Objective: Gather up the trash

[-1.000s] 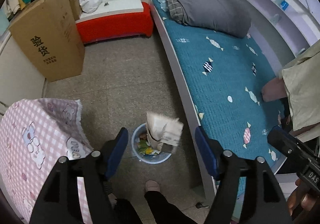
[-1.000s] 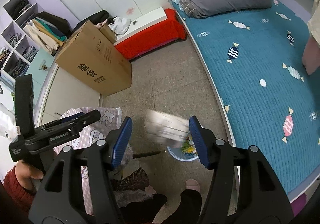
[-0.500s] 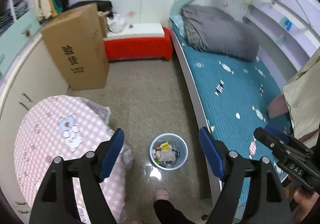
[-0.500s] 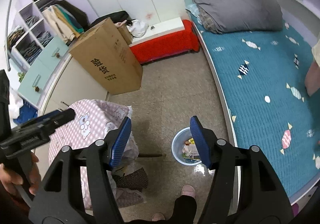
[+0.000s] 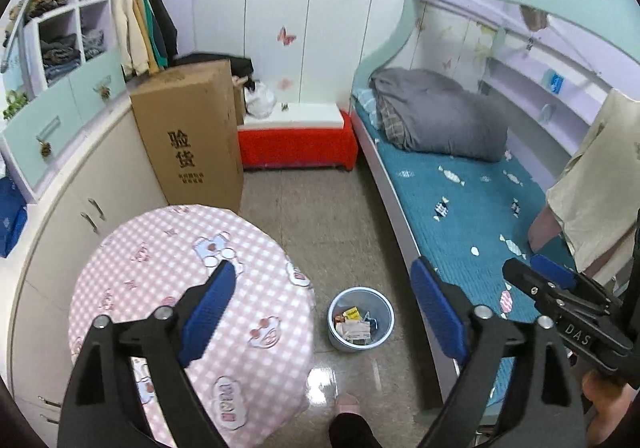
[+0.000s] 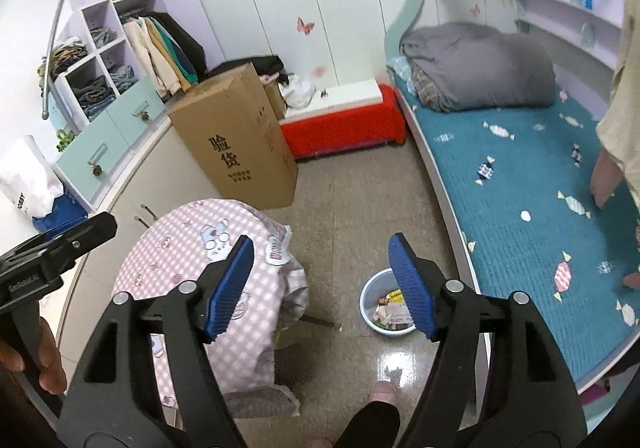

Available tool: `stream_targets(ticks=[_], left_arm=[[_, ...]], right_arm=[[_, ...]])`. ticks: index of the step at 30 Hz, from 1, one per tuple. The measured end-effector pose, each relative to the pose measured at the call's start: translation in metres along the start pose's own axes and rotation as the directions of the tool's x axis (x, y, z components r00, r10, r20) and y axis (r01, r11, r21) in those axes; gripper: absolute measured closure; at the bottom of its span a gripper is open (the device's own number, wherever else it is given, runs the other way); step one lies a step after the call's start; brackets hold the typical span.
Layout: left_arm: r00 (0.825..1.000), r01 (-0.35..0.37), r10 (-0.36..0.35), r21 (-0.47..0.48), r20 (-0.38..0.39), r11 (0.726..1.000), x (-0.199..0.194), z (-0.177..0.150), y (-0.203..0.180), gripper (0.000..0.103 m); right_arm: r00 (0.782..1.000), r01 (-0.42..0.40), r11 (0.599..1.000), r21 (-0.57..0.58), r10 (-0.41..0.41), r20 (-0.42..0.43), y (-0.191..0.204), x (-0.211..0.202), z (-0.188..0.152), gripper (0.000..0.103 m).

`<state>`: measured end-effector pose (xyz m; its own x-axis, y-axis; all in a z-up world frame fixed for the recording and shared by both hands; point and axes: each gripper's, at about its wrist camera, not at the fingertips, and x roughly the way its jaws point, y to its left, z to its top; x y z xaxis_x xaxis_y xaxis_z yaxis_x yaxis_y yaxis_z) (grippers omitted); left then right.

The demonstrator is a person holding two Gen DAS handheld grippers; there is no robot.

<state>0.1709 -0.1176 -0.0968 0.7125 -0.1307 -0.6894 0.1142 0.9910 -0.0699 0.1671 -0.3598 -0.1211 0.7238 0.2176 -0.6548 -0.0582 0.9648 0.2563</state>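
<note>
In the left wrist view, the left gripper (image 5: pixel 320 300) hangs high above the floor with its blue pads spread wide; its jaws have just been opening further, and nothing sits between them. Straight ahead and just past the gap, a little toward the right-hand pad, stands the pale blue trash bin (image 5: pixel 360 318) on the tiled floor, with wrappers and paper scraps (image 5: pixel 355 328) lying inside it. Under and beyond the left-hand pad is the round table in a pink checked cloth (image 5: pixel 160 268). Past the right-hand pad runs the bed with the teal candy-print cover (image 5: pixel 472 207). Farther right, the right gripper (image 5: pixel 536 280) shows side-on, gripped by a hand (image 5: pixel 604 404).

In the right wrist view, the right gripper (image 6: pixel 320 284) is also released, its jaws having just been opening, with only floor visible in the gap. The trash bin (image 6: pixel 370 300) sits just behind the right-hand pad, which covers part of its rim; trash (image 6: pixel 390 312) shows inside. The pink-clothed table (image 6: pixel 192 248) lies behind the left-hand pad. A tall cardboard box (image 6: pixel 236 139) stands well ahead of the jaws. At the far left, the left gripper (image 6: pixel 80 236) is seen from its side.
</note>
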Motion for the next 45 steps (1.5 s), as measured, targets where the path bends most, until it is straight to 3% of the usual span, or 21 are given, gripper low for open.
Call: stream_targets(ticks=[7, 17, 29, 45], left_arm=[[0.996, -0.022, 0.018, 0.044, 0.089, 0.999, -0.071, -0.034, 0.017, 0.009], [0.988, -0.01, -0.003, 0.079, 0.152, 0.997, -0.121, -0.053, 0.015, 0.009], [0.979, -0.023, 0.005, 0.085, 0.206, 0.996, -0.13, -0.046, 0.006, 0.009], [0.98, -0.007, -0.017, 0.119, 0.199, 0.993, -0.116, -0.031, -0.014, 0.009]], right_arm=[[0.993, 0.056, 0.998, 0.008, -0.056, 0.105, 0.037, -0.065, -0.036, 0.028], [0.976, 0.114, 0.992, -0.046, -0.103, 0.19, 0.063, -0.117, -0.058, 0.023], [0.969, 0.117, 0.991, -0.059, -0.101, 0.224, 0.058, -0.131, -0.057, 0.021], [0.971, 0.122, 0.992, -0.035, -0.112, 0.211, 0.041, -0.126, -0.048, 0.02]])
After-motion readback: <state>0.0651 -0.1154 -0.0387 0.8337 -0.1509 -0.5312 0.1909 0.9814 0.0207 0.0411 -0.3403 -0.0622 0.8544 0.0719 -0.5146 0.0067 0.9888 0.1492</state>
